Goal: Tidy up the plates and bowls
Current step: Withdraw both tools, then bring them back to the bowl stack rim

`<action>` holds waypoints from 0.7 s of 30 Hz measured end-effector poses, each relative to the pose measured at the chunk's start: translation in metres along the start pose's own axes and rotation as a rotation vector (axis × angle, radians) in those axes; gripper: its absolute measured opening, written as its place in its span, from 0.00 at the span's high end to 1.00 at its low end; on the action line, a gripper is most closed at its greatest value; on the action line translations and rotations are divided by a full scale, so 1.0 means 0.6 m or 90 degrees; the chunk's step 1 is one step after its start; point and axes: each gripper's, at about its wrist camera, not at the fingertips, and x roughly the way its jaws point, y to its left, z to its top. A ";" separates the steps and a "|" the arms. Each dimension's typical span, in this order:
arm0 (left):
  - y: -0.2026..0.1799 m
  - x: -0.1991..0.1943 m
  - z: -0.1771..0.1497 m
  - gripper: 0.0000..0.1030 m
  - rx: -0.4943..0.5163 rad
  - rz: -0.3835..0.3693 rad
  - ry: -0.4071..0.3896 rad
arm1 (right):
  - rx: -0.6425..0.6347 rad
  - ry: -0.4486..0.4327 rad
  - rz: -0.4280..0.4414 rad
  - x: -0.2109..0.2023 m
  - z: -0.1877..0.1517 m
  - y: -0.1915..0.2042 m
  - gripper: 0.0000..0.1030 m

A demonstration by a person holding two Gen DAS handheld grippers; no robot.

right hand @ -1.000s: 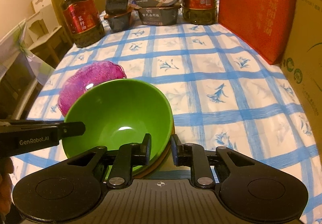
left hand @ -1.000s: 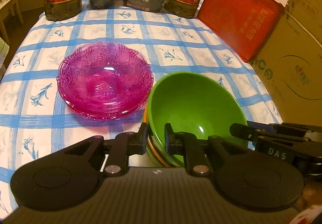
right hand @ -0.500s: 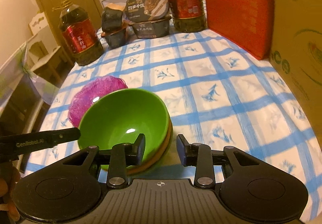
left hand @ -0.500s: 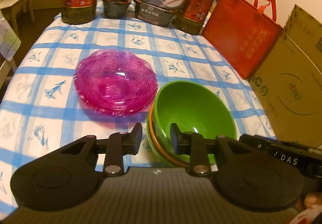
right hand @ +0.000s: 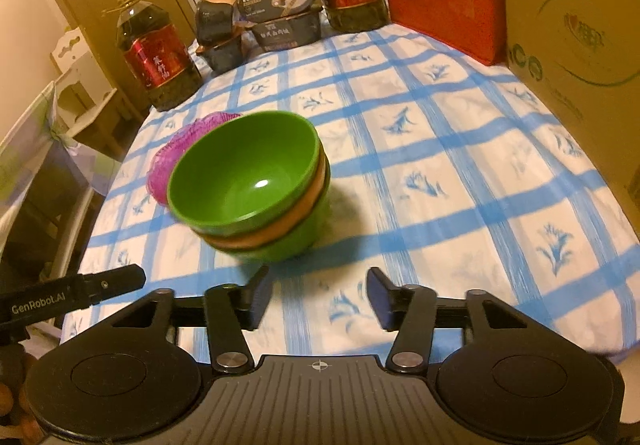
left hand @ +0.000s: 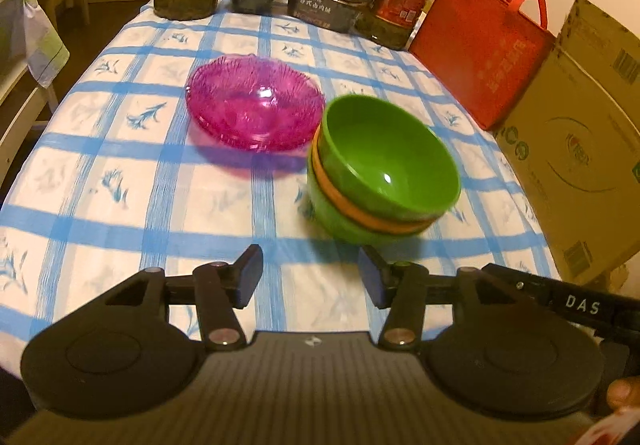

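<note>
Black left tongs (left hand: 310, 271) and right tongs (right hand: 318, 297) now gape wide and empty, having let go and drawn back from the bowl stack (left hand: 382, 173). It sits on the desk (left hand: 120, 181) beside the pink plates (left hand: 256, 109); sorting looks complete.

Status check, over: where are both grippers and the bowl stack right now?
Left gripper and right gripper: jaws open, empty, short of the bowls. Green-orange bowl stack nested on the tablecloth, pink plates beside. Nothing between.
</note>
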 end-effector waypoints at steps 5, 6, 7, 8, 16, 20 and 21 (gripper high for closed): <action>-0.002 -0.014 -0.021 0.50 0.006 0.006 0.000 | -0.003 -0.001 0.003 -0.016 -0.018 0.004 0.33; -0.002 -0.015 -0.024 0.50 0.007 0.006 0.000 | -0.003 0.000 0.004 -0.018 -0.020 0.004 0.33; -0.002 -0.017 -0.026 0.50 0.007 0.006 -0.001 | -0.003 0.001 0.006 -0.020 -0.022 0.004 0.33; -0.003 -0.019 -0.027 0.50 0.007 0.006 -0.001 | -0.002 0.001 0.007 -0.023 -0.023 0.004 0.33; -0.003 -0.024 -0.033 0.50 0.006 0.002 -0.001 | 0.001 0.010 -0.008 -0.022 -0.028 0.004 0.33; -0.005 -0.026 -0.034 0.50 0.004 -0.004 -0.002 | 0.002 0.014 -0.009 -0.021 -0.028 0.002 0.33; -0.006 -0.025 -0.032 0.50 0.003 -0.005 -0.002 | 0.002 0.014 -0.010 -0.021 -0.028 0.002 0.33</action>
